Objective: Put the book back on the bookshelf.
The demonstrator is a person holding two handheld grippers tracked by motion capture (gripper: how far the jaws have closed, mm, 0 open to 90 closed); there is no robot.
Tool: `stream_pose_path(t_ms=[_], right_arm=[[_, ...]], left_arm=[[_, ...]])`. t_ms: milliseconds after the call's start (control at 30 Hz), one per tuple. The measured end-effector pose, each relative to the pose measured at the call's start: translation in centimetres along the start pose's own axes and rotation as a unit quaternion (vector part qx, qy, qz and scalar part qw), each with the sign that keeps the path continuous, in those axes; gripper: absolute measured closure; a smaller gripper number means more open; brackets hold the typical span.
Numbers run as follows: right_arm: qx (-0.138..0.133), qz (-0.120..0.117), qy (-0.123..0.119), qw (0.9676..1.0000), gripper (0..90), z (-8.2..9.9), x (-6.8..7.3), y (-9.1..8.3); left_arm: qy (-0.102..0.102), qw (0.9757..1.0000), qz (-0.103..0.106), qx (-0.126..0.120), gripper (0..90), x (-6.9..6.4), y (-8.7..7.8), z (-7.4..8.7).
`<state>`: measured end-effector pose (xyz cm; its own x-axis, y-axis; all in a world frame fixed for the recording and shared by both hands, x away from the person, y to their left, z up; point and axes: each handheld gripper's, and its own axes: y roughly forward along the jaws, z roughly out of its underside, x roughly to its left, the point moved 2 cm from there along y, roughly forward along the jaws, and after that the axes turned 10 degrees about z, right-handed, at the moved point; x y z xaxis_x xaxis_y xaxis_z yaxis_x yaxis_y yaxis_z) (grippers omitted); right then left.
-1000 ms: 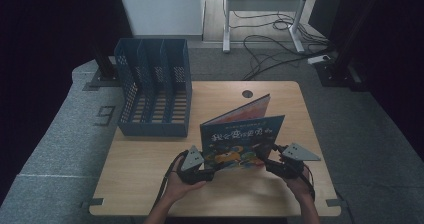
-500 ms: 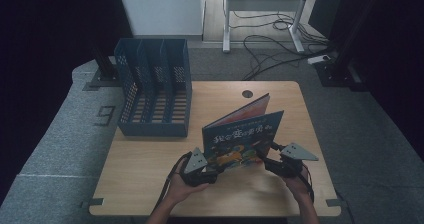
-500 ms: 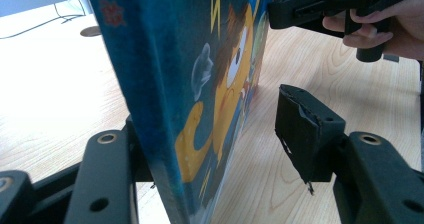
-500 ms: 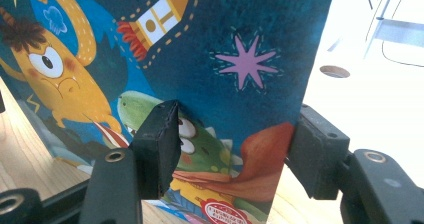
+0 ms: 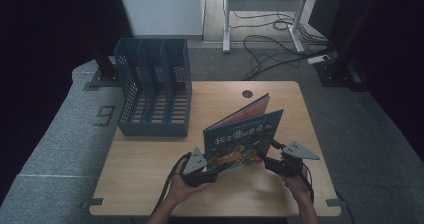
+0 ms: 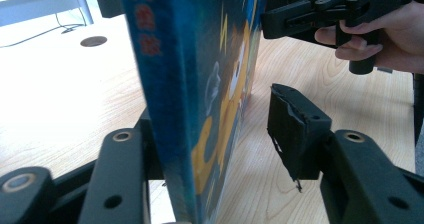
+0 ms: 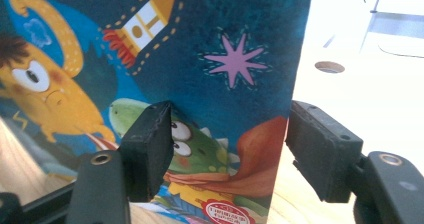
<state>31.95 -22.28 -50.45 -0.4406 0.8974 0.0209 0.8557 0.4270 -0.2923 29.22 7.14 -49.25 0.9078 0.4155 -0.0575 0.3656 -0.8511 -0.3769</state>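
A picture book (image 5: 243, 140) stands on its lower edge near the front of the wooden table (image 5: 150, 179), its covers splayed slightly apart so that it props itself like a tent, well apart from the blue file rack (image 5: 152, 91) at the table's far left. The left gripper (image 5: 206, 175) sits at the book's lower left corner; in the left gripper view the book (image 6: 195, 99) rises between its jaws, one jaw right against the spine side while the other pad (image 6: 295, 129) stands clear of the cover, so the jaws, which have just been closing, are not yet clamped. The right gripper (image 5: 270, 160) is at the book's right edge; in the right gripper view that edge of the cover (image 7: 200, 79) lies between its jaws, which have just been opening, and the far pad (image 7: 320, 146) is off it. The book probably stays upright on its own spread while one side takes hold, likely for moving it toward the rack.
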Motion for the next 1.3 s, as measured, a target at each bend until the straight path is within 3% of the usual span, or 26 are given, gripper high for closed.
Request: stream_pose_path(t_ms=[200, 333, 433, 667, 967, 1300], right_arm=[[0.000, 0.005, 0.013, 0.9999, 26.5, -0.2, -0.1, 0.2], [0.009, -0.016, 0.008, 0.9998, 28.1, -0.1, 0.3, 0.5], [0.014, -0.006, -0.005, 0.9999, 28.2, -0.2, 0.6, 0.5], [0.015, -0.022, -0.005, 0.9996, 29.4, -0.2, 0.9, 0.5], [0.014, -0.031, -0.017, 0.9993, 28.7, -0.3, 2.2, 0.9], [0.010, -0.043, -0.030, 0.9986, 30.2, -0.2, 3.1, 1.0]], left_arm=[[0.005, 1.0000, 0.003, -0.005, 56.5, -0.2, -0.1, -0.1], [0.008, 0.9999, 0.003, -0.006, 58.7, -0.3, -0.1, -0.2], [0.010, 0.9998, -0.001, -0.015, 58.6, -0.4, -0.2, -0.3], [0.018, 0.9993, -0.007, -0.033, 59.3, -0.5, -1.1, -1.0], [-0.007, 0.9982, 0.008, -0.059, 63.2, 0.0, -3.0, -2.1], [-0.010, 0.9964, 0.012, -0.083, 57.9, 0.3, -3.6, -2.5]])
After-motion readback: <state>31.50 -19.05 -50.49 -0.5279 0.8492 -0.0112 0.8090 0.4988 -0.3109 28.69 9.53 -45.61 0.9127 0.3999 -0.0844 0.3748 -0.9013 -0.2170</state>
